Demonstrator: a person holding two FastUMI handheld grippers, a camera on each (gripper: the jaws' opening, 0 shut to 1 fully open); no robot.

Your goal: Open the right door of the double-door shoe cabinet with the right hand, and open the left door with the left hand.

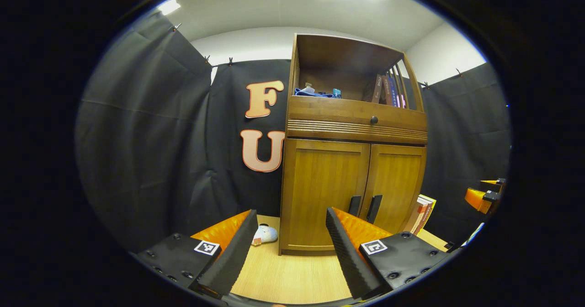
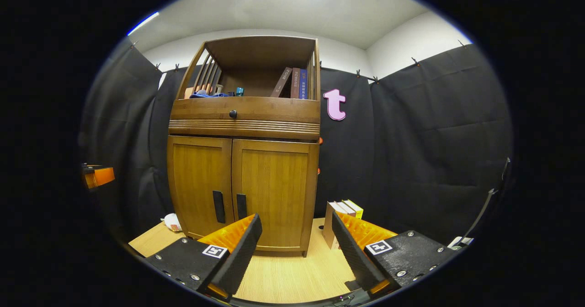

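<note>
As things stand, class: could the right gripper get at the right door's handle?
Probably yes. The right gripper is open and faces the cabinet; the right door's handle shows just above its fingers, with bare table between. The books stand off to the side.

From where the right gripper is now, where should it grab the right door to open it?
Probably the dark vertical handle near the right door's inner edge. Come straight from the front, fingers on either side of the bar. It is narrow and upright, and the open right gripper is wide enough to fit around it.
</note>
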